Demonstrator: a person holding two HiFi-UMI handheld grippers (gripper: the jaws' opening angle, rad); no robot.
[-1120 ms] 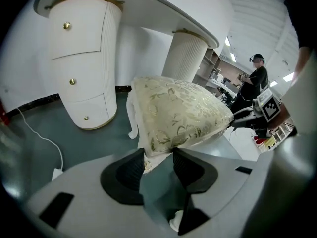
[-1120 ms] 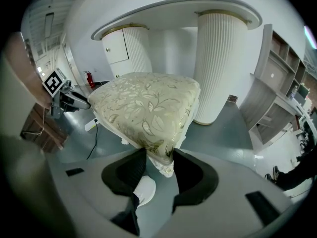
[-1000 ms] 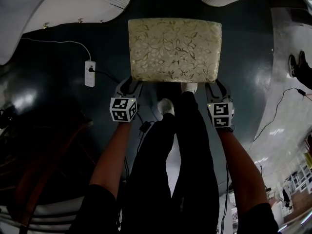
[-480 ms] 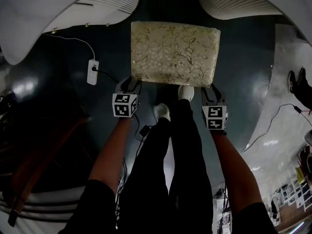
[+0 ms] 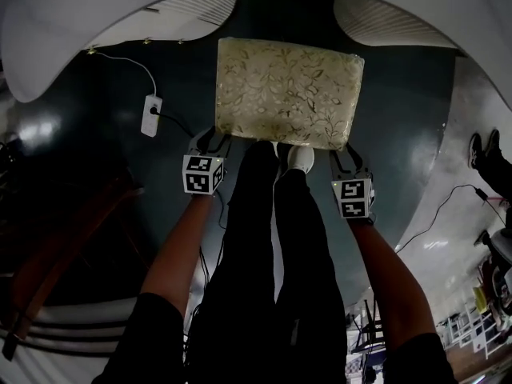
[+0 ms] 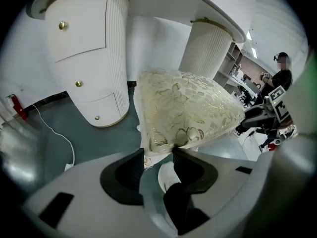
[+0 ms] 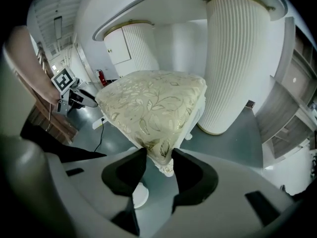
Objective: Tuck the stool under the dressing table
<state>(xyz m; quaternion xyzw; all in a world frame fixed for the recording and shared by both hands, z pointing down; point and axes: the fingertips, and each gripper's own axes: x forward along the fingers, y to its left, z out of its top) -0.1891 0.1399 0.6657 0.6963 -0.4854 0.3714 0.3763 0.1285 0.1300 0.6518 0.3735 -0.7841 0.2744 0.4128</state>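
The stool (image 5: 288, 93), with a cream floral cushion, stands on the dark floor in the gap between the two white pedestals of the dressing table (image 5: 64, 30). My left gripper (image 5: 214, 139) is shut on the stool's near left corner. In the left gripper view the cushion corner (image 6: 163, 140) sits pinched between the black pads (image 6: 130, 168). My right gripper (image 5: 346, 154) is shut on the near right corner. There the cushion corner (image 7: 159, 150) and a white carved leg top lie between its pads (image 7: 132, 170).
A white power strip (image 5: 150, 116) with a cord lies on the floor left of the stool. The ribbed pedestals (image 6: 94, 58) (image 7: 237, 58) flank the gap. The person's white shoe (image 5: 301, 158) is just behind the stool. A dark wooden chair (image 5: 56, 254) stands at the left.
Both grippers keep their hold on the stool's near corners. The person's feet have stepped closer to the stool, and more of the white table top shows at the top of the head view.
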